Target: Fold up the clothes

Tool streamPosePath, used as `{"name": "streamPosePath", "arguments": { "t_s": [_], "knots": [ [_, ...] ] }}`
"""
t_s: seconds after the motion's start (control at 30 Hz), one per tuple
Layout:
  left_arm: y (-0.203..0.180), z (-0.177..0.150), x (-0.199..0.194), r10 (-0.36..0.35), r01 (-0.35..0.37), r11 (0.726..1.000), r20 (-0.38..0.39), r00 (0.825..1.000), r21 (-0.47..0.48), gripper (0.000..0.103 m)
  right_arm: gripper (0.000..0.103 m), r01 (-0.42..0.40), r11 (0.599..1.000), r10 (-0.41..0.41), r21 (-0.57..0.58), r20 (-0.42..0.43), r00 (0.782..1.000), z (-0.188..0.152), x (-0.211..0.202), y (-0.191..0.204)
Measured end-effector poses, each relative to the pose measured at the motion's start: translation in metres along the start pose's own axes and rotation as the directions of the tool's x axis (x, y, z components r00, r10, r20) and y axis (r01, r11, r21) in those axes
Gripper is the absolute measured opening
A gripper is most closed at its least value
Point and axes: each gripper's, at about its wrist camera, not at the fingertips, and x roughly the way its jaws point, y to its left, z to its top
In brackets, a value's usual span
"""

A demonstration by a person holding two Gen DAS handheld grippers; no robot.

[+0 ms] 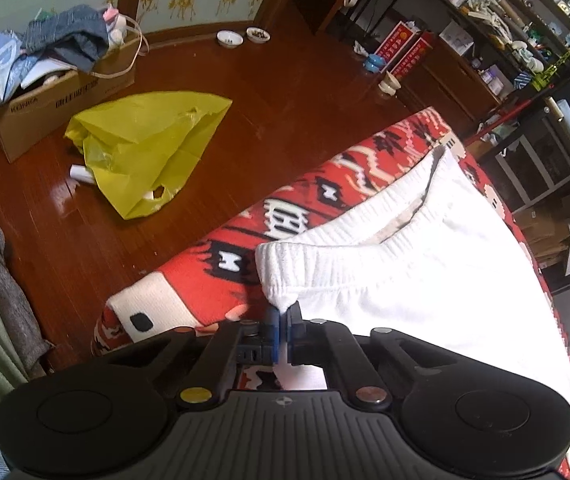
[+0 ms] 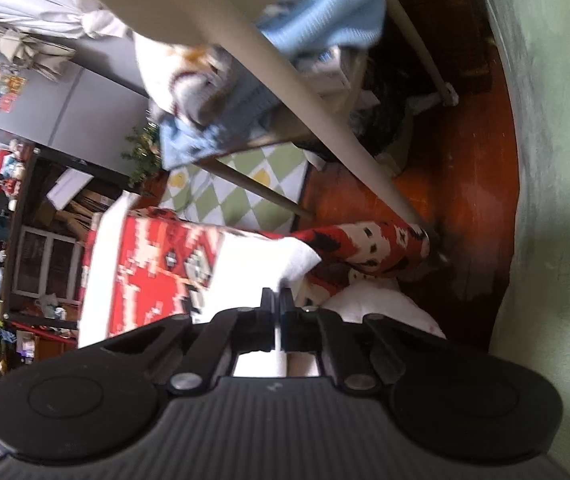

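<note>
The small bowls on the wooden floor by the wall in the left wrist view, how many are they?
2. One white bowl stands on the floor at the foot of the wall; the second bowl is close beside it on its right. Others may be hidden elsewhere.

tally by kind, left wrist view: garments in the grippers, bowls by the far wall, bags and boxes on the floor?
White garment, pinched by left gripper and right gripper: 1
Bowls: 2
Yellow plastic bag: 1
Cardboard box: 1
Total: 5
</note>
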Motion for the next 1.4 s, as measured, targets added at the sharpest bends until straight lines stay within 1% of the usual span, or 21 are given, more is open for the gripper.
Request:
{"name": "streamPosePath", "arguments": {
  "t_s": [0.07, 0.17, 0.27, 0.37, 0.47, 0.57, 0.7, 0.83, 0.93, 1.07, 1.17, 1.3, 1.4],
  "knots": [
    [-0.003, 0.003, -0.008, -0.01, 0.01, 1.0, 0.007, 1.0, 0.001, 0.003, 0.002, -0.025, 1.0, 0.025, -0.005, 0.019, 1.0, 0.003, -0.017, 0.006],
    [-0.003, 0.012, -0.024, -0.065, 0.065, 0.997, 0.002, 0.998, -0.032, 0.003, 0.002, -0.07, 0.998, 0.07, -0.004, 0.056, 0.996, 0.008, -0.046, 0.013],
    [-0.008, 0.018, -0.039, -0.105, 0.105, 0.994, 0.008, 0.994, -0.04, 0.003, 0.002, -0.103, 0.995, 0.103, -0.008, 0.091, 0.99, 0.011, -0.076, 0.016],
    [-0.013, 0.017, -0.05, -0.112, 0.112, 0.993, 0.026, 0.993, -0.02, 0.002, 0.002, -0.113, 0.994, 0.114, -0.008, 0.12, 0.986, 0.015, -0.103, 0.011],
    [-0.012, 0.015, -0.059, -0.136, 0.137, 0.99, 0.036, 0.99, -0.024, 0.002, 0.002, -0.125, 0.992, 0.121, 0.022, 0.145, 0.982, 0.017, -0.124, -0.002],
    [-0.007, 0.015, -0.073, -0.155, 0.157, 0.987, 0.051, 0.987, -0.04, 0.002, 0.002, -0.14, 0.99, 0.134, 0.026, 0.178, 0.975, 0.019, -0.145, -0.01],
    [0.005, 0.015, -0.096, -0.177, 0.183, 0.98, 0.081, 0.981, -0.073, 0.002, 0.002, -0.161, 0.987, 0.156, 0.011, 0.2, 0.967, 0.018, -0.169, -0.01],
    [0.02, 0.015, -0.118, -0.179, 0.192, 0.977, 0.125, 0.976, -0.094, 0.002, 0.002, -0.19, 0.981, 0.192, -0.029, 0.205, 0.96, 0.013, -0.189, 0.001],
    [0.028, 0.019, -0.121, -0.167, 0.183, 0.976, 0.135, 0.977, -0.119, 0.002, 0.002, -0.197, 0.979, 0.204, -0.055, 0.187, 0.961, 0.007, -0.196, 0.011],
    [0.029, 0.021, -0.115, -0.164, 0.18, 0.973, 0.114, 0.98, -0.145, 0.002, 0.002, -0.19, 0.979, 0.201, -0.076, 0.18, 0.963, 0.005, -0.194, 0.03],
    [0.018, 0.022, -0.11, -0.154, 0.166, 0.978, 0.103, 0.983, -0.126, 0.002, 0.002, -0.181, 0.979, 0.195, -0.091, 0.185, 0.963, 0.007, -0.189, 0.047],
    [0.0, 0.028, -0.1, -0.146, 0.157, 0.98, 0.089, 0.985, -0.125, 0.002, 0.002, -0.168, 0.98, 0.187, -0.11, 0.191, 0.964, 0.009, -0.184, 0.069],
    [-0.017, 0.038, -0.092, -0.143, 0.152, 0.979, 0.079, 0.987, -0.132, 0.002, 0.002, -0.136, 0.982, 0.161, -0.133, 0.193, 0.968, 0.016, -0.163, 0.102]
  ]
}}
